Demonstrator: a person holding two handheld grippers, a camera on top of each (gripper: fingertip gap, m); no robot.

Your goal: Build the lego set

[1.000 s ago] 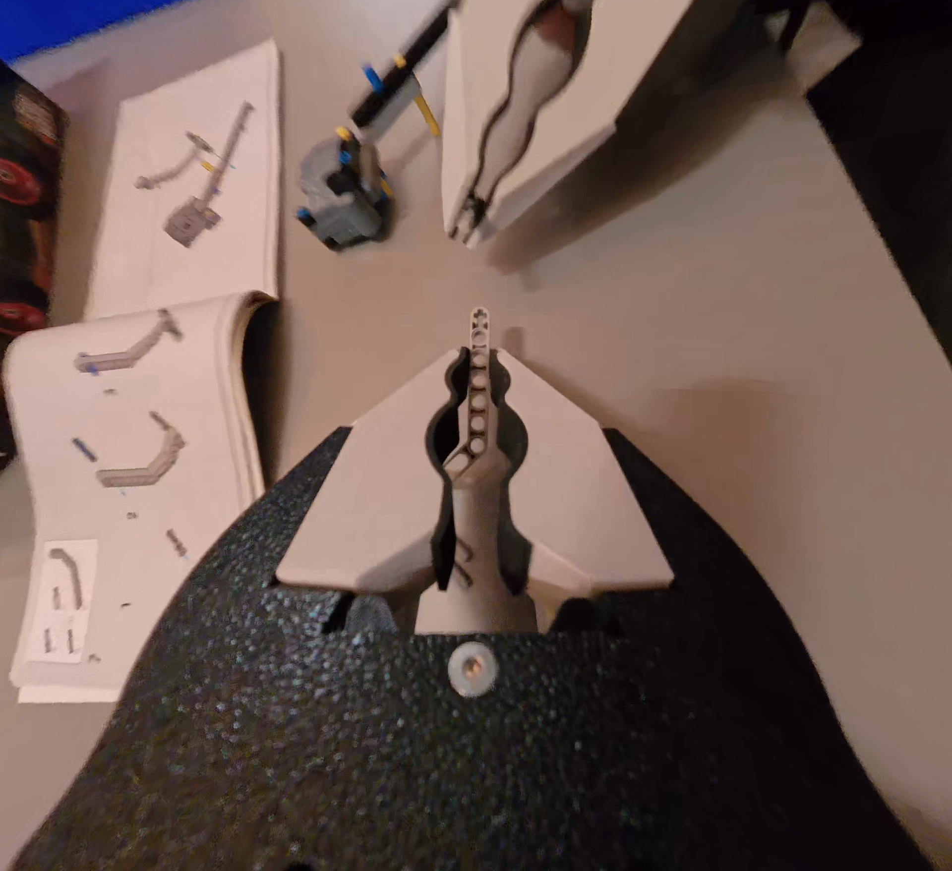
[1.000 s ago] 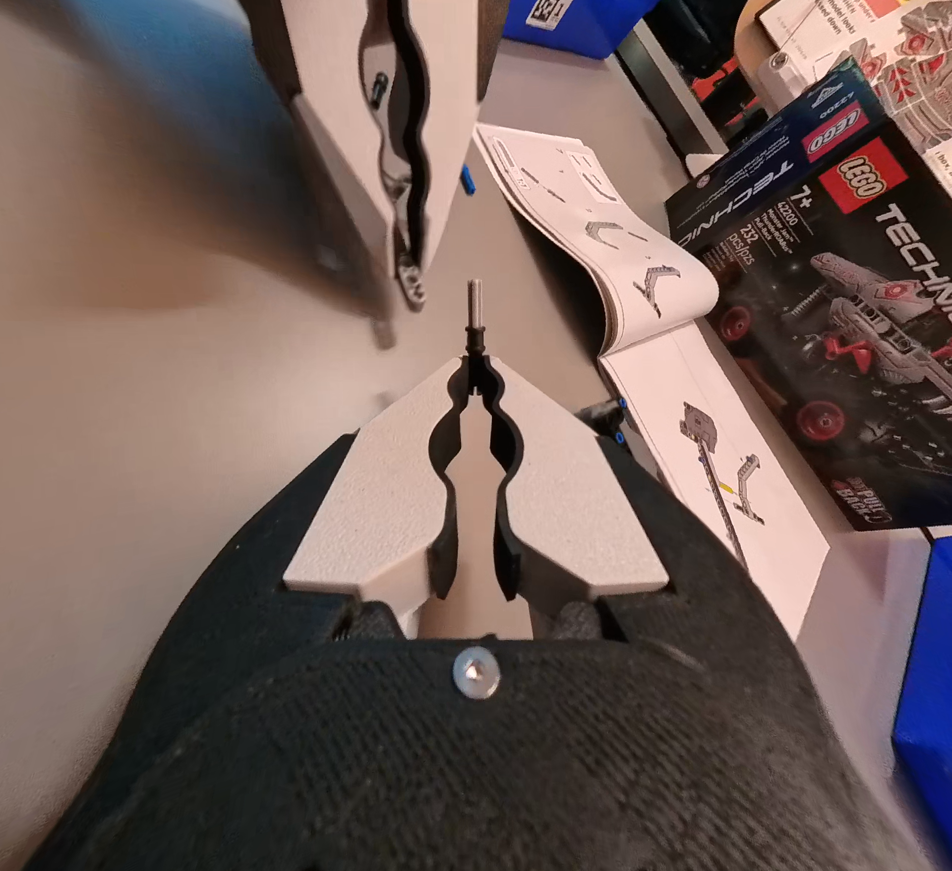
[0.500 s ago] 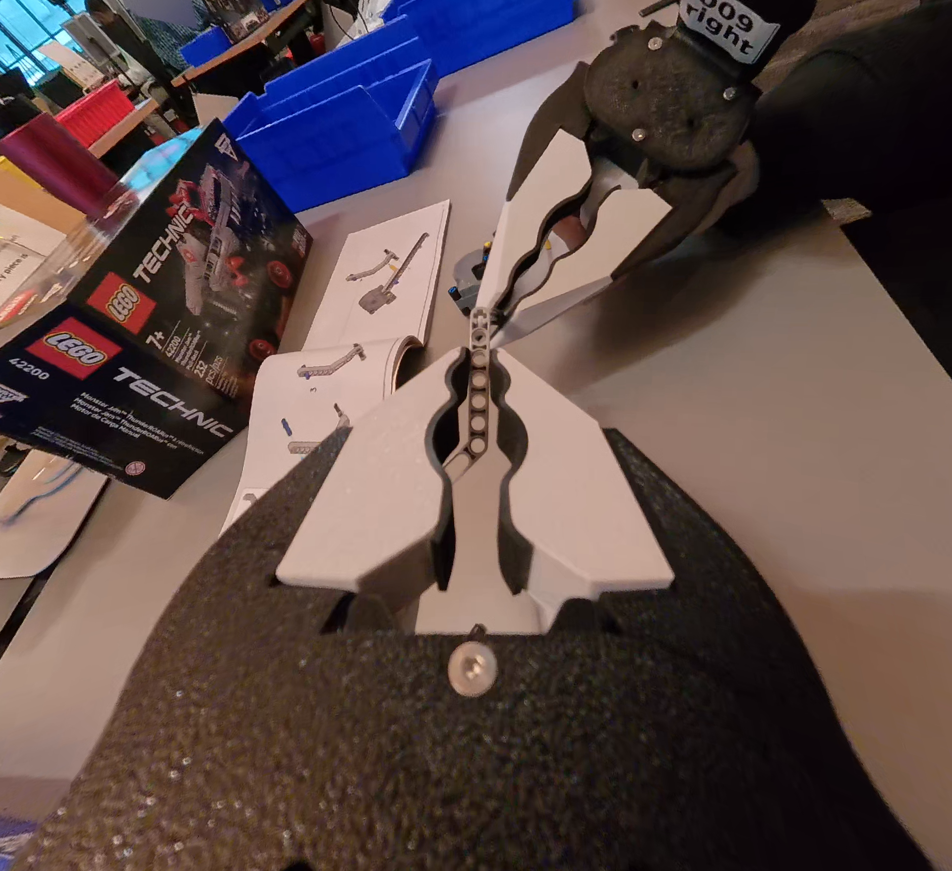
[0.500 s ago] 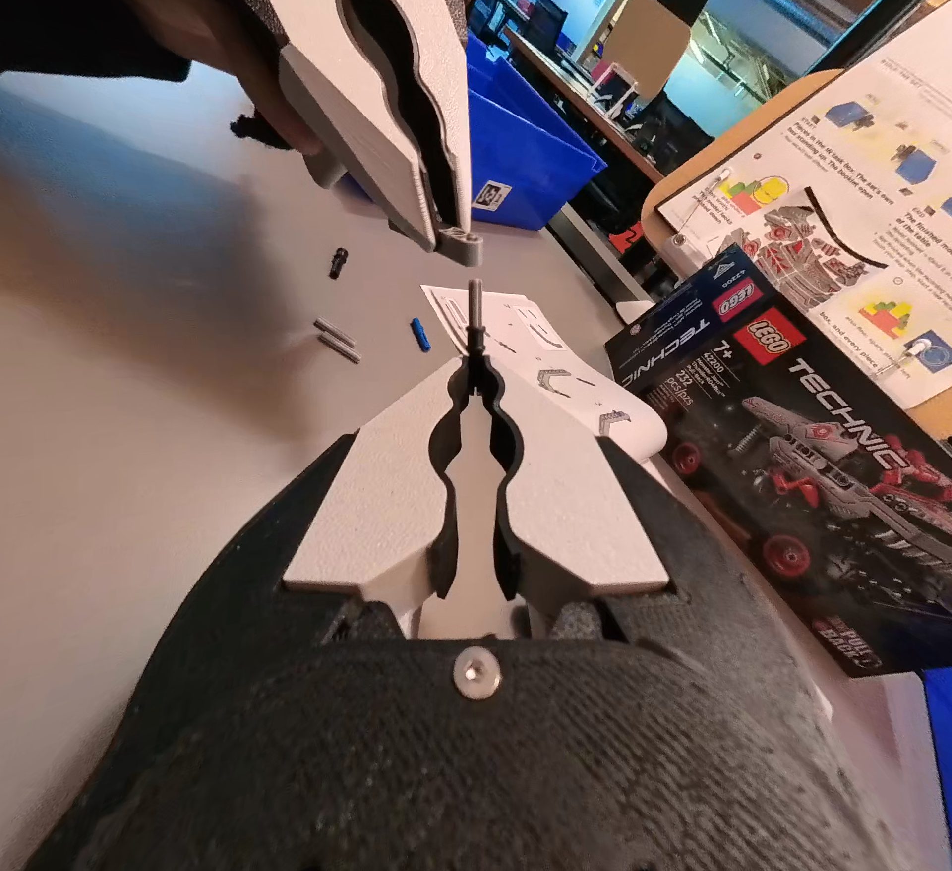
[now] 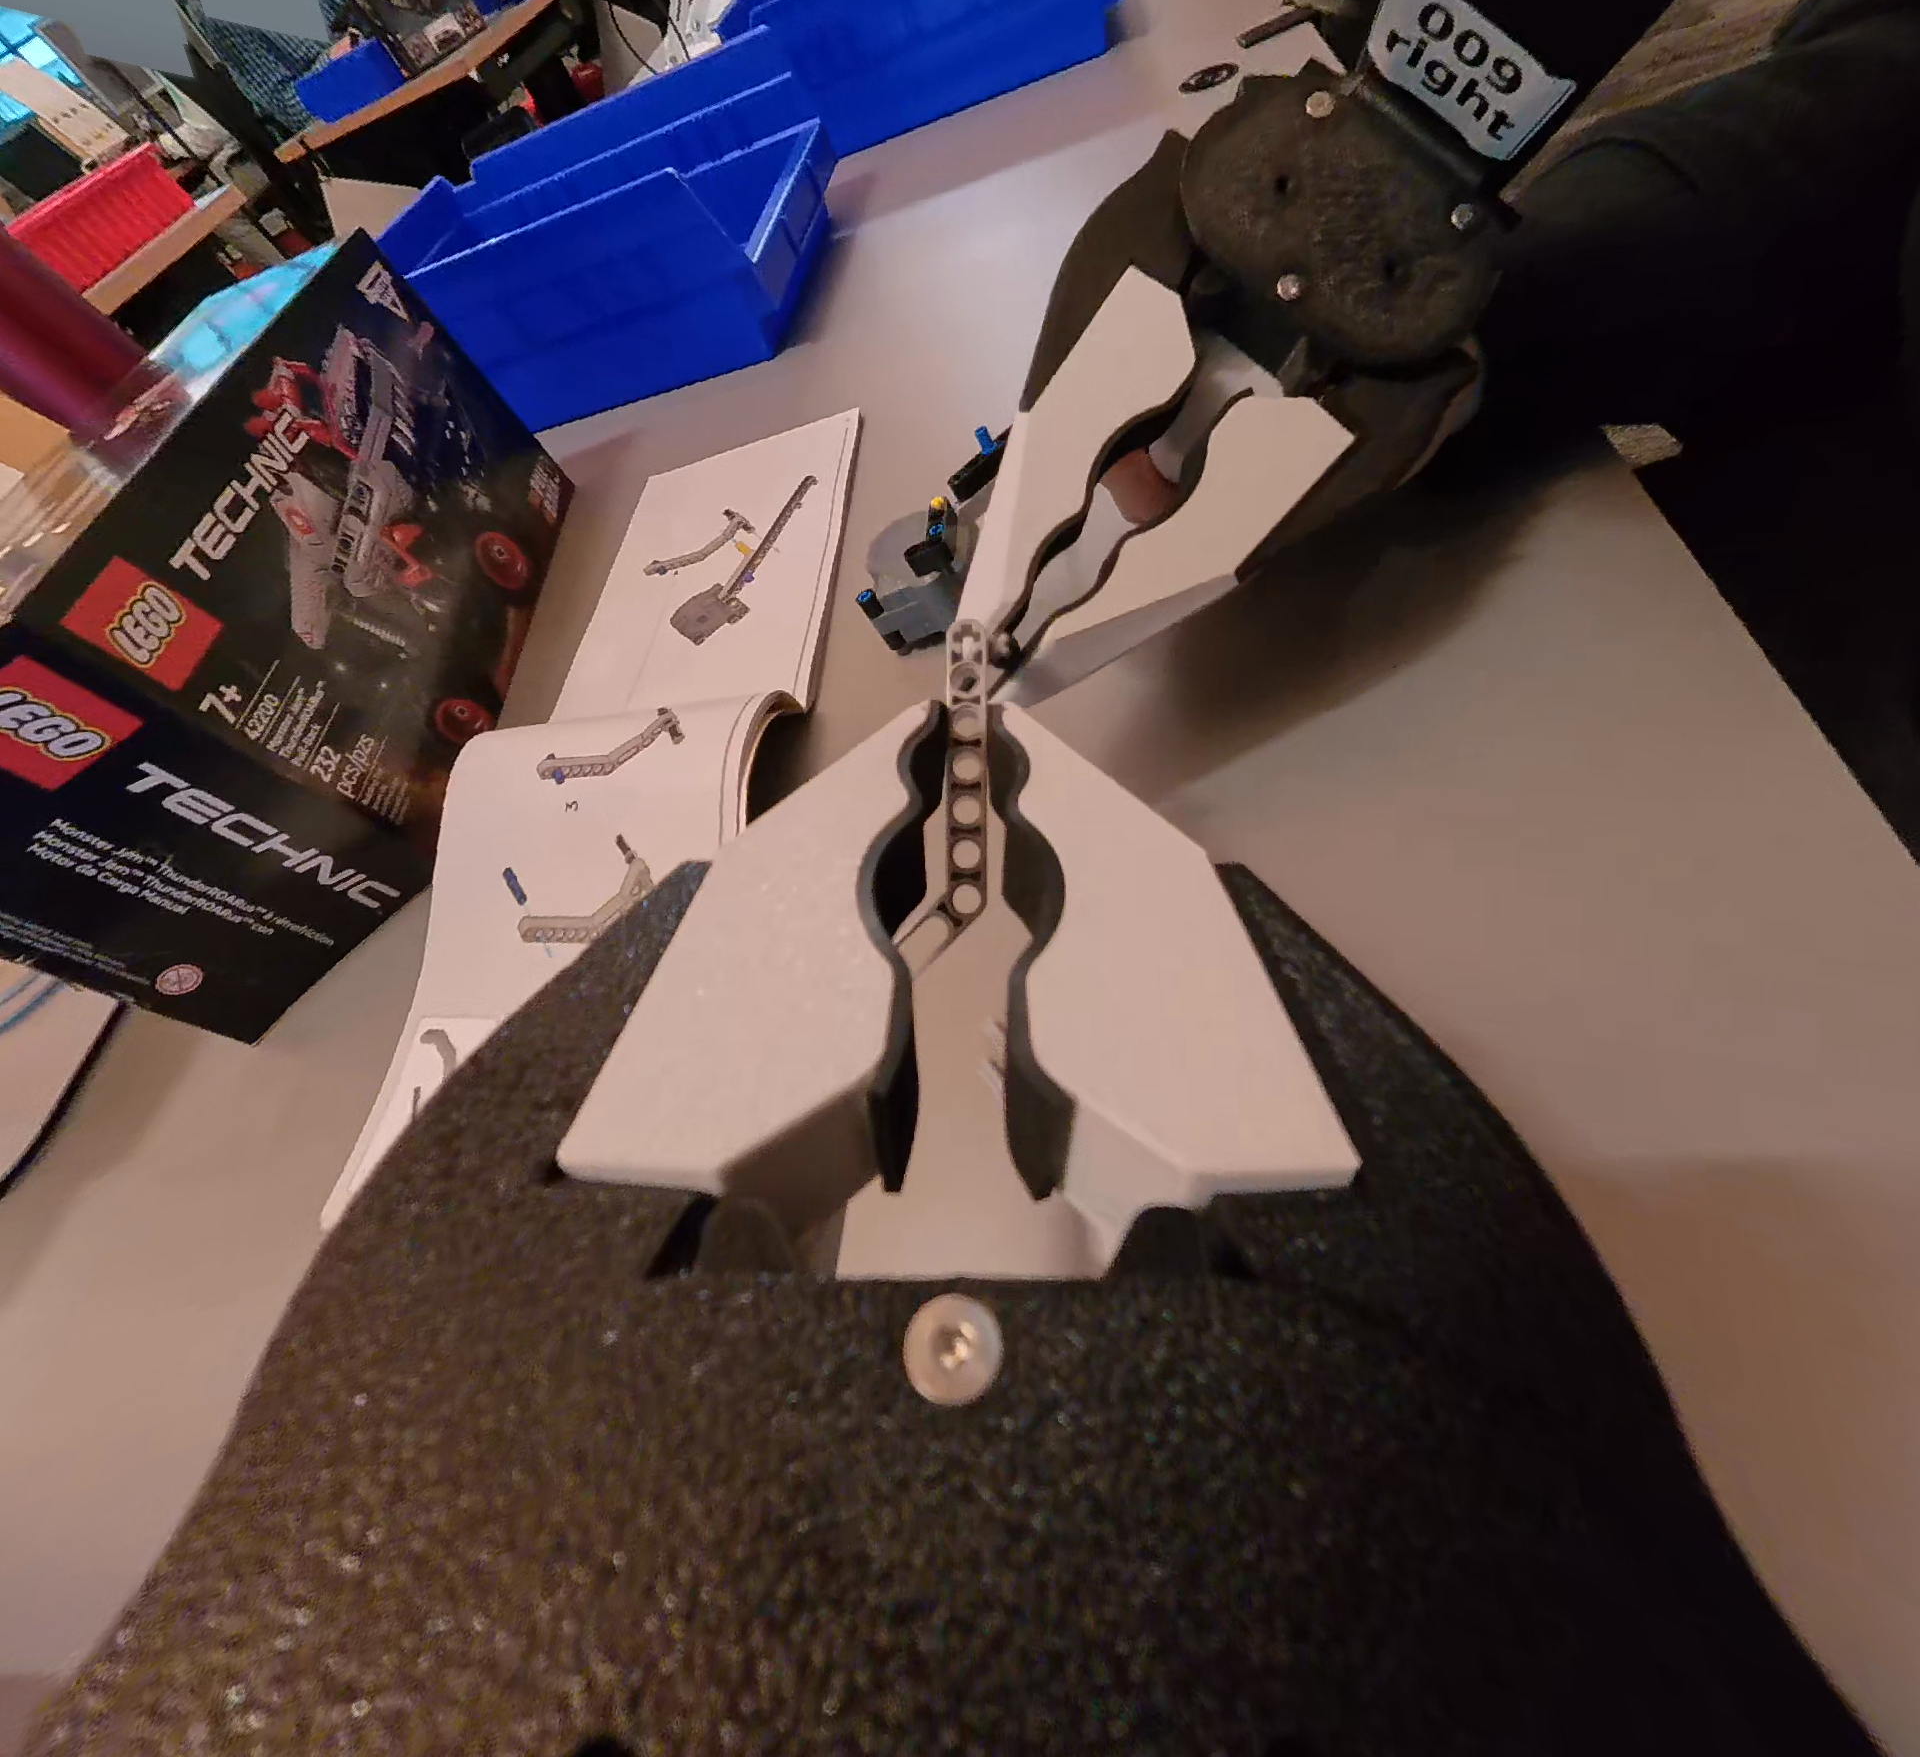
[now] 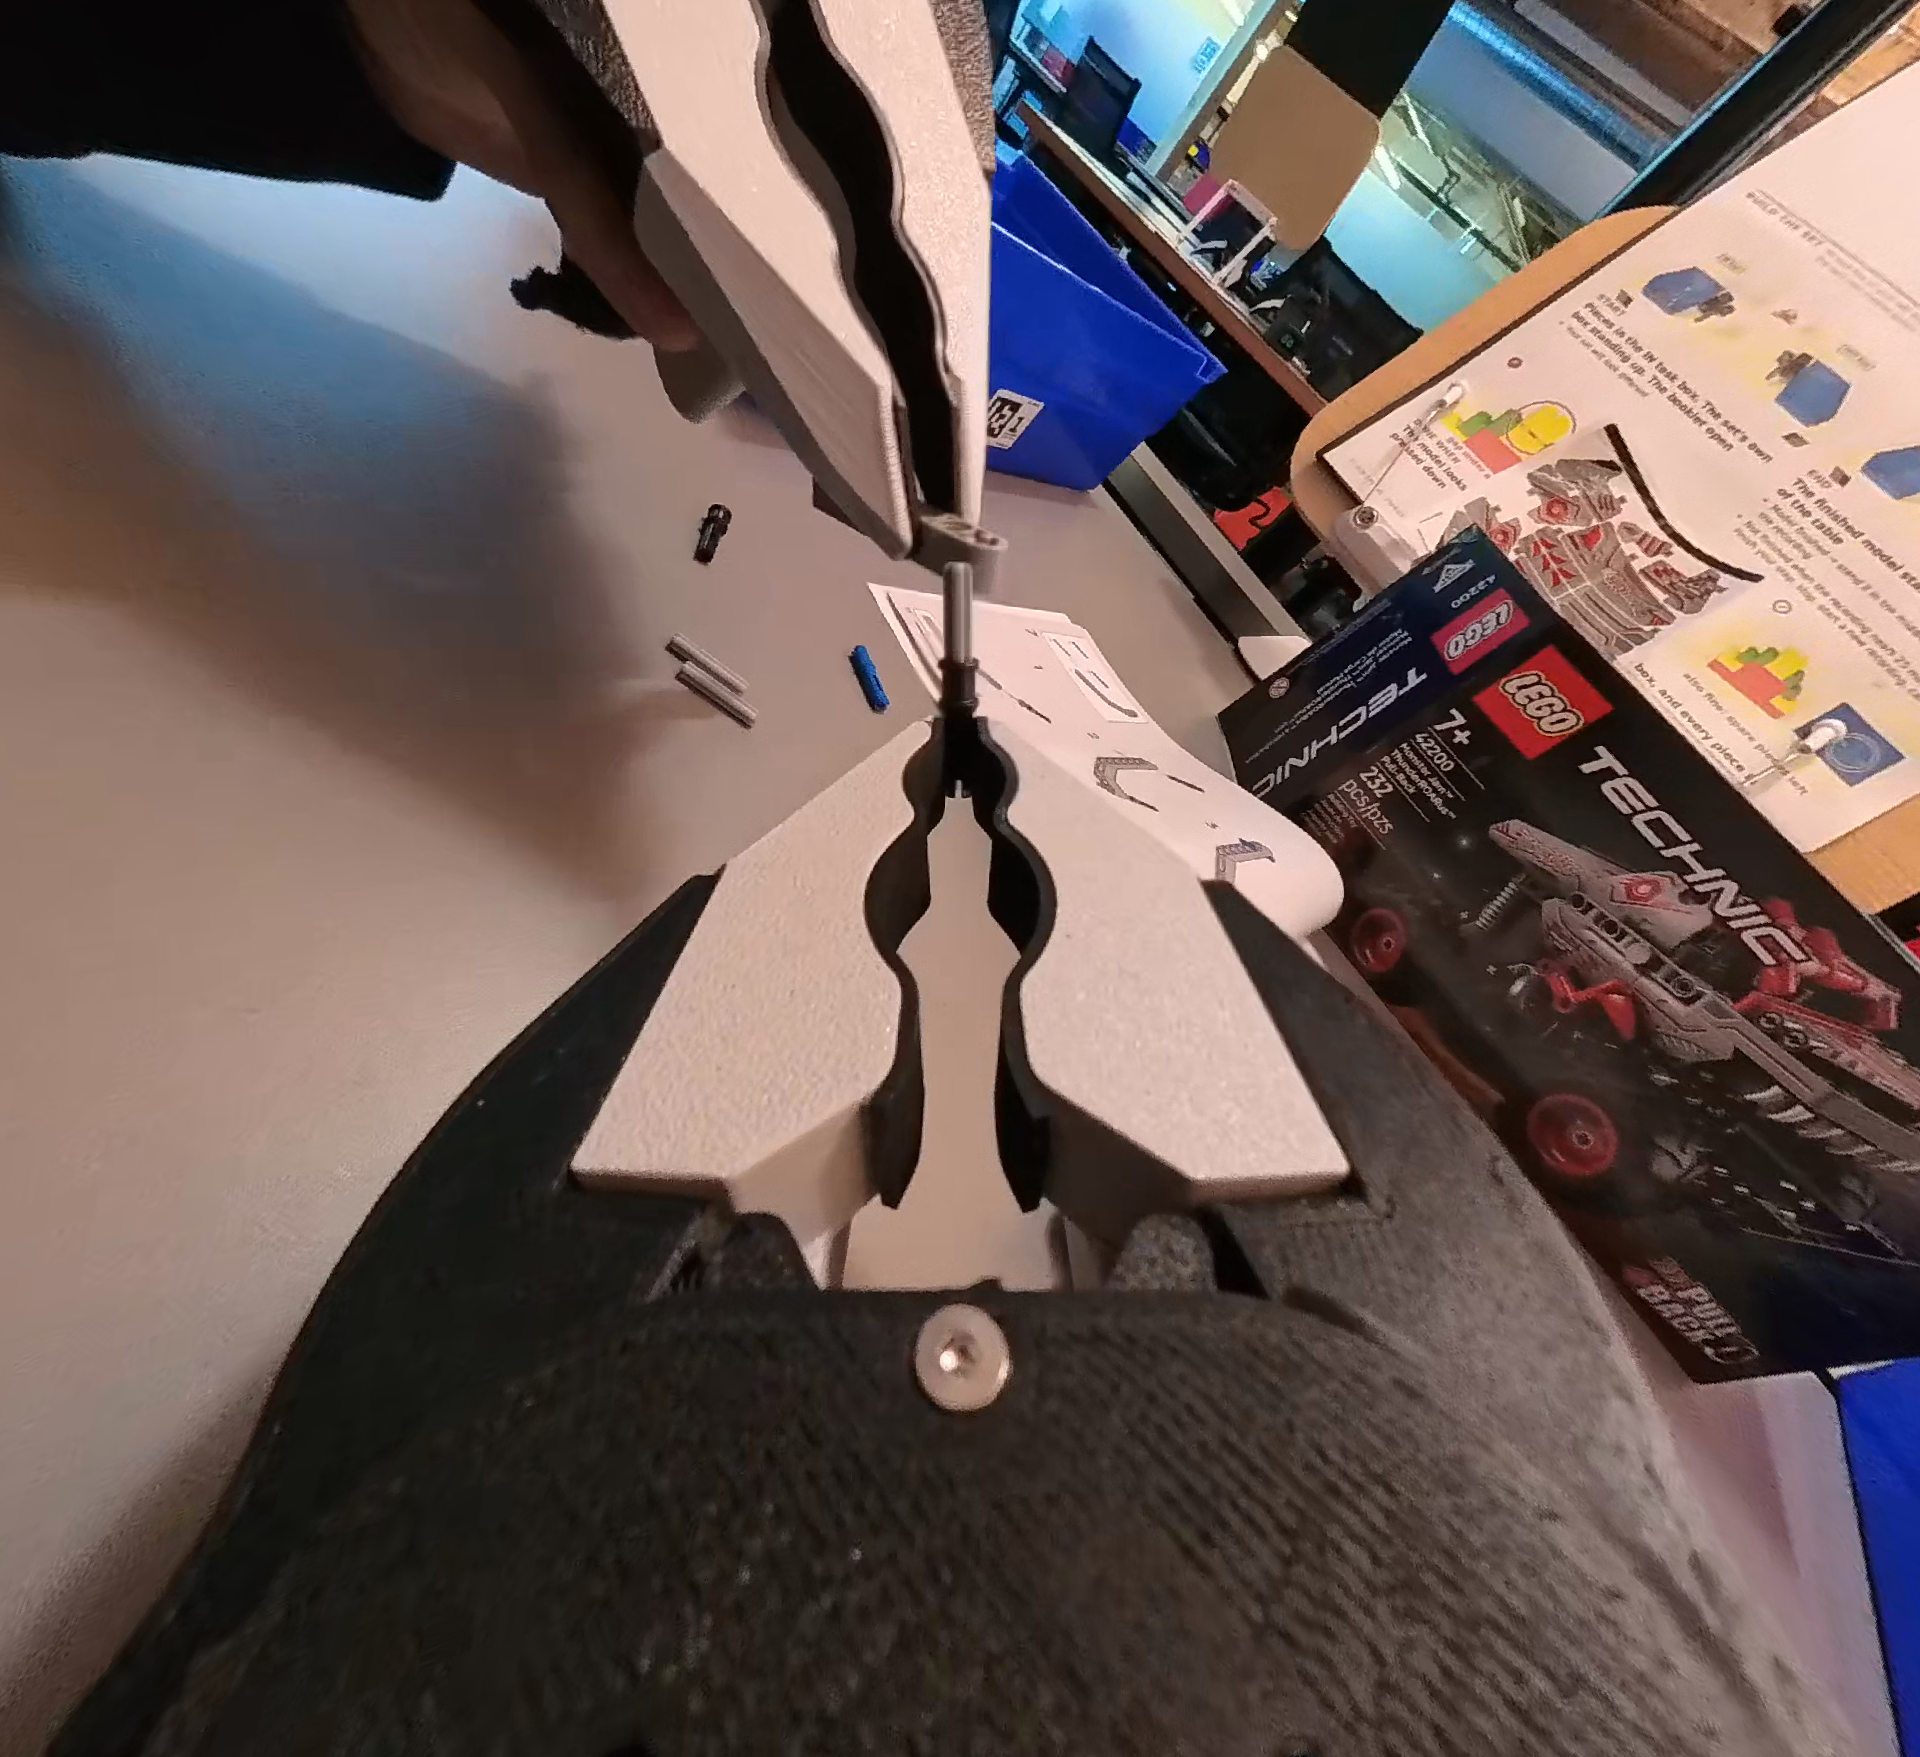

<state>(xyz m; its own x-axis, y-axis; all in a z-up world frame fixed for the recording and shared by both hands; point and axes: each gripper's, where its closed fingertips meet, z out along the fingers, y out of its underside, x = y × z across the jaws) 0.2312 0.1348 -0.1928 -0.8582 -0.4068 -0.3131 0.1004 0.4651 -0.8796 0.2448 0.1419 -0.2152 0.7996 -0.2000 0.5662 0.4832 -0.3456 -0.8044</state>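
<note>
Left tongs (image 5: 966, 720) clamp grey beam (image 5: 964, 772); its bent tail blurred, half-hidden.

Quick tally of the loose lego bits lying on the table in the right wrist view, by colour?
Grey axles: 2, lying side by side
Blue pin: 1
Black pin: 1
Total: 4 loose on the table. The beam and axle-pin held in the jaws are not counted.
</note>
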